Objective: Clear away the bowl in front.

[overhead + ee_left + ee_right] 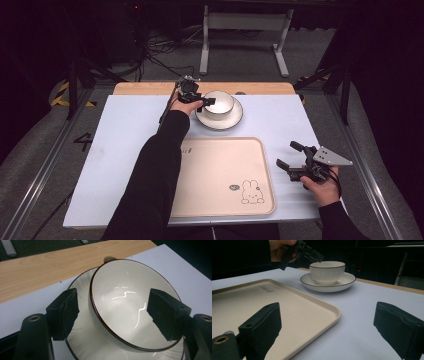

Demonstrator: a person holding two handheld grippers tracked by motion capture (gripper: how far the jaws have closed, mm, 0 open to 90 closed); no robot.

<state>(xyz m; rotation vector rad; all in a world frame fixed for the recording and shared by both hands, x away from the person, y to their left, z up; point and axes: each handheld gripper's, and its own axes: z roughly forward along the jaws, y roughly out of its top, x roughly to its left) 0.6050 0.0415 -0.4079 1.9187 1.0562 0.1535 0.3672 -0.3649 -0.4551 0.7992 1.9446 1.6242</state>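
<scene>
Nearest to the high camera lies the beige rectangular plastic tray with a small rabbit drawing in its near right corner; it rests flat on the pale blue-white table cover and nothing is on it. Beyond its far edge stands the cream ceramic bowl with a thin dark rim, which sits upright in the middle of a matching cream saucer with a dark rim, near the far side of the cover and just before the strip of light wooden table edge. The left gripper is at the bowl's left side, held by the person's left hand at the end of a black sleeve. In the left gripper view its jaws are spread wide: one black pad hangs outside the bowl over the saucer, the other pad is over the bowl's inside, so the rim passes between them, and I cannot tell whether either pad touches it. The right gripper is well apart from the bowl, to the right of the tray above the cover, held by the right hand, with a grey three-cornered plate on top. Its jaws are also wide apart and hold nothing; in the right gripper view they frame the tray's corner, with the bowl and saucer farther off.
</scene>
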